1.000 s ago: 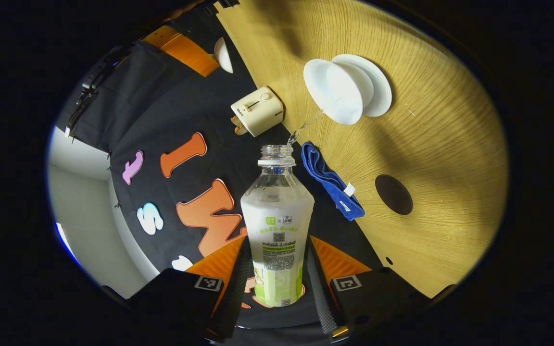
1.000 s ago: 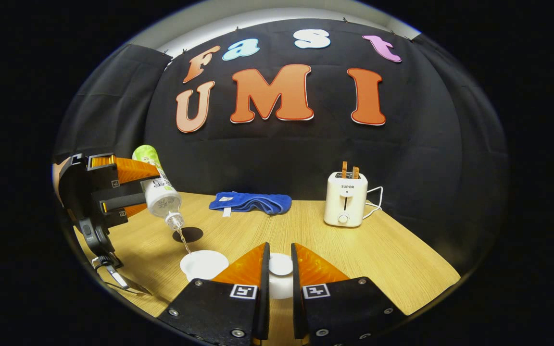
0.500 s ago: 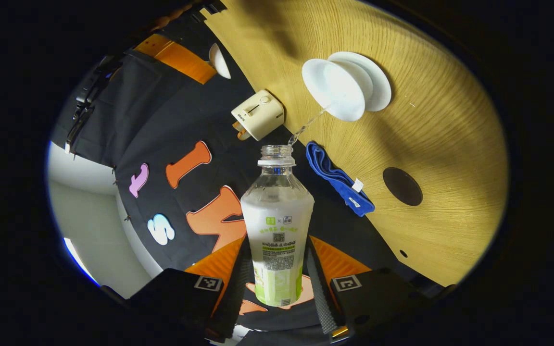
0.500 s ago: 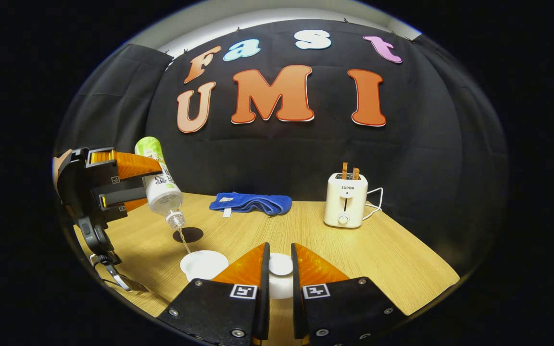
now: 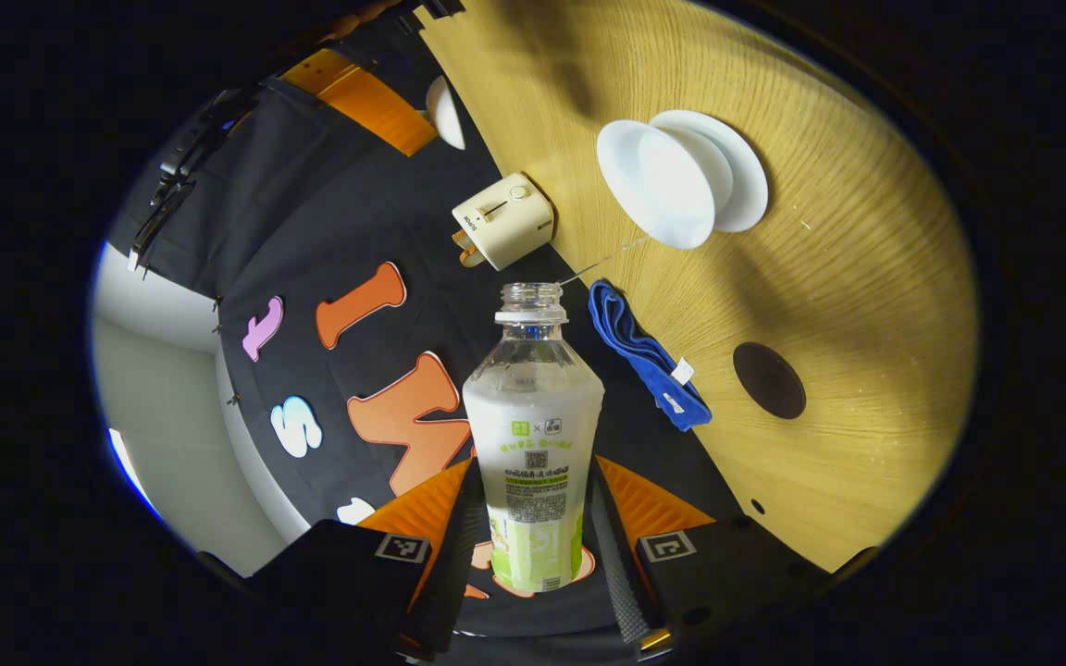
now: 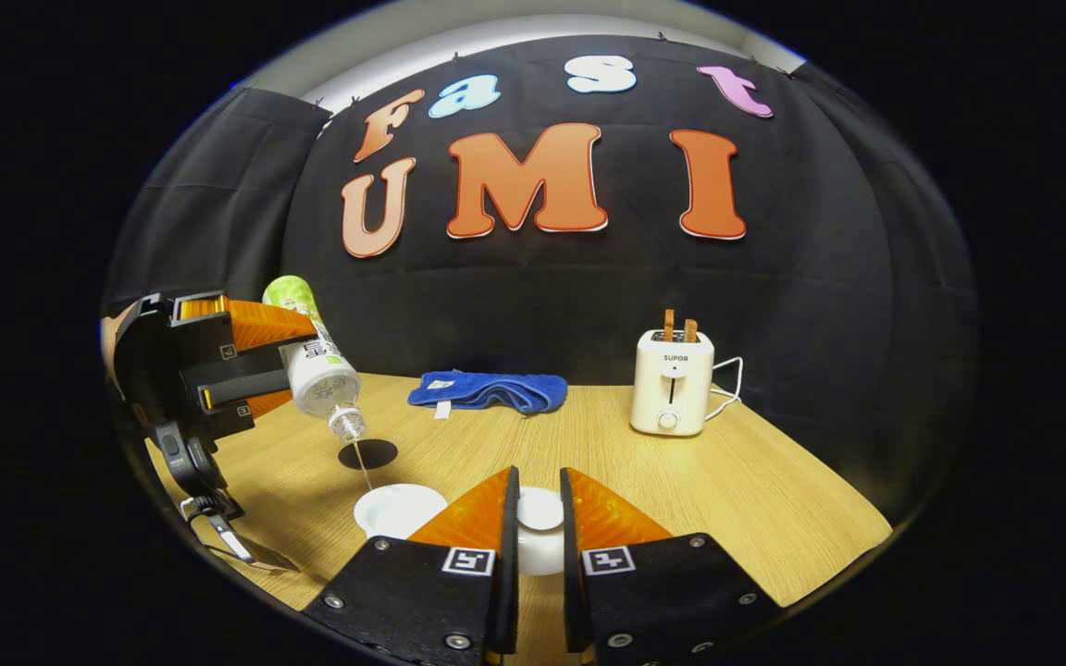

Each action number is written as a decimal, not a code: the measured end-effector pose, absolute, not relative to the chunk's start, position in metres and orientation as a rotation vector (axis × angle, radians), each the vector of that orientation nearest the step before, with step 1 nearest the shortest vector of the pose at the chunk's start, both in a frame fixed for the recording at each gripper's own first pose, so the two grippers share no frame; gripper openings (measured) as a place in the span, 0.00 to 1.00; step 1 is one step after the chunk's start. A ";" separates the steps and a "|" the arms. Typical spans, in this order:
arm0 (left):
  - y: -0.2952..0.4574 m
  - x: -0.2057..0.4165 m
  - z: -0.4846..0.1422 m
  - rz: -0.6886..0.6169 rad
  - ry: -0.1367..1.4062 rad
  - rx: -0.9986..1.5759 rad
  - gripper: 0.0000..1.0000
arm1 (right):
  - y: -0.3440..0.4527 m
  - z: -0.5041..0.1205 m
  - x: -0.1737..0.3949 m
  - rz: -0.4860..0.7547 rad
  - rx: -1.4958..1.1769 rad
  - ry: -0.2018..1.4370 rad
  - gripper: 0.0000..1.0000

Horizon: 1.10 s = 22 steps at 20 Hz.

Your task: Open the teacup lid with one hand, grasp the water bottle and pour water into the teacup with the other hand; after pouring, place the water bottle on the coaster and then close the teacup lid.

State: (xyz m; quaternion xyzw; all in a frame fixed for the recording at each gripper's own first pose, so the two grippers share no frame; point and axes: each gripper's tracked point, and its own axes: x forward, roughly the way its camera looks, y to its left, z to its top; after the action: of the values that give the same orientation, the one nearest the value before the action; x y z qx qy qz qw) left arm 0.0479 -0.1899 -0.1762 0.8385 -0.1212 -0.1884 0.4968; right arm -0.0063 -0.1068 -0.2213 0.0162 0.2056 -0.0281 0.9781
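On the wooden table [image 6: 681, 481] we see bare room right of the teacup [image 6: 394, 509]. Our left gripper [image 5: 533, 555] clamps the tilted water bottle [image 5: 533, 435] above it, pouring; our right gripper [image 6: 535, 518] pinches the lid [image 6: 540, 509] nearby.

teacup [image 5: 655, 185] white | towel [image 6: 487, 390] blue | coaster [image 5: 769, 380] dark brown

Recording booth: black cloth wall [image 6: 533, 296], wooden table [image 6: 700, 490]
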 end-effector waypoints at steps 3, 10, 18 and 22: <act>-0.189 0.046 -0.173 -0.470 -0.298 1.969 0.67 | -0.103 -0.222 -0.005 -0.051 0.027 0.418 0.20; -0.187 0.042 -0.116 -0.392 -0.350 1.633 0.65 | -0.095 -0.223 -0.001 -0.043 0.025 0.424 0.20; -0.140 0.082 -0.071 -0.257 -0.255 1.222 0.65 | -0.076 -0.221 0.003 -0.009 0.017 0.426 0.20; -0.110 0.087 -0.082 -0.189 -0.238 1.004 0.66 | -0.070 -0.224 0.005 0.001 0.008 0.433 0.20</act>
State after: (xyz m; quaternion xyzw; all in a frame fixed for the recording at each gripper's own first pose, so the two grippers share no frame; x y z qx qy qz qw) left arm 0.0866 -0.1098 -0.0816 0.4791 -0.1134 -0.0901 0.8657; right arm 0.0048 -0.0704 -0.2240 0.0038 0.2146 0.0005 0.9767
